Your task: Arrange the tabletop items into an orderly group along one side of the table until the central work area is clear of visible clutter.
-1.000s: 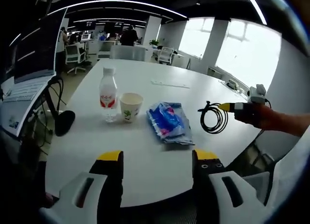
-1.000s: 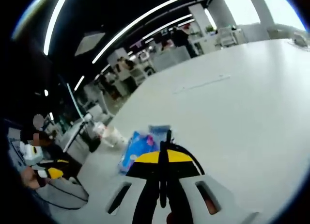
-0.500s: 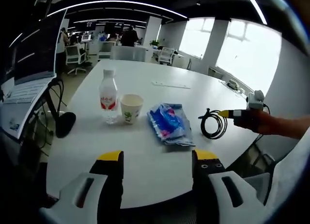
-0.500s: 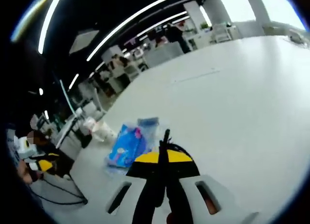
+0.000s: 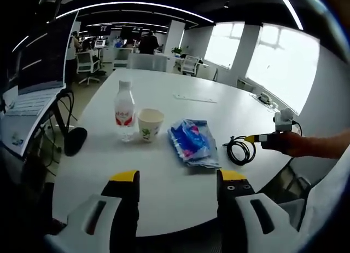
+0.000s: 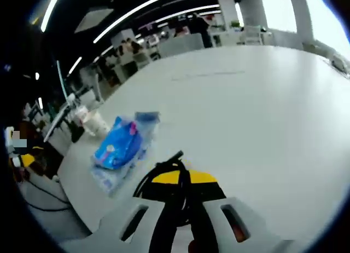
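On the white table [image 5: 164, 182] stand a clear water bottle [image 5: 124, 110] with a red label and a paper cup [image 5: 149, 125] beside it. A blue plastic packet [image 5: 191, 143] lies to their right. My right gripper [image 5: 252, 138], held by a hand, is shut on a coiled black cable [image 5: 239, 151] that rests low at the table near the packet. In the right gripper view the shut jaws [image 6: 181, 178] pinch the cable [image 6: 158, 173], with the packet [image 6: 120, 148] to the left. My left gripper [image 5: 178, 179] stands open over the near table edge, holding nothing.
A black mouse-like object [image 5: 75, 141] and a monitor [image 5: 38, 61] sit at the left. A thin strip [image 5: 195, 98] lies farther back on the table. Office chairs and desks with people stand beyond. The table's far half is bare [image 6: 262, 99].
The right gripper has carried the black cable down and toward the blue packet, so the coil now sits low at the table. The left gripper has stayed open and still.
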Motion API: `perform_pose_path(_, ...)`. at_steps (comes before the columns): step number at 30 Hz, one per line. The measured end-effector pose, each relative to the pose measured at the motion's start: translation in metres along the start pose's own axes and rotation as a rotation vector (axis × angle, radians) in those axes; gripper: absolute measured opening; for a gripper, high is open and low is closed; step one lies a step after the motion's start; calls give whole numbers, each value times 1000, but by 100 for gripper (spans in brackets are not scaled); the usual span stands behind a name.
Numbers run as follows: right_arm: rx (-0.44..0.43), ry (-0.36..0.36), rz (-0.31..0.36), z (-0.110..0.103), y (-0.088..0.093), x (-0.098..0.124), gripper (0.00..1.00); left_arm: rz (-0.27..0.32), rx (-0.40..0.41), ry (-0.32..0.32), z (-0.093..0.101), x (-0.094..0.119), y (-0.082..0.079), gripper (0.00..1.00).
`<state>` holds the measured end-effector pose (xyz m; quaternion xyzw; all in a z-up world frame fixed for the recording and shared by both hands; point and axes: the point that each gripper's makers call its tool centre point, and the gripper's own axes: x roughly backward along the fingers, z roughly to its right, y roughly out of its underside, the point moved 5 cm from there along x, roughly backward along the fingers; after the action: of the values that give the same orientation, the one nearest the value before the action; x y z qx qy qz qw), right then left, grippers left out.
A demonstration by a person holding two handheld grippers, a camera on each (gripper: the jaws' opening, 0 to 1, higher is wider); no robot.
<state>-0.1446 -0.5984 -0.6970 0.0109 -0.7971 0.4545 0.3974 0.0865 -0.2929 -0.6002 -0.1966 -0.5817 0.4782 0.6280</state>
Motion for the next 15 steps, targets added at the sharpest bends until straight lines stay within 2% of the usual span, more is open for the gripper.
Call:
perform_pose_path(7, 55, 13, -40, 5, 6, -2, 1, -6, 8, -5, 1, -1, 3, 56)
perform_pose_path(15, 54, 27, -52, 8, 9, -2, 4, 1, 31, -14, 2, -3, 3, 56)
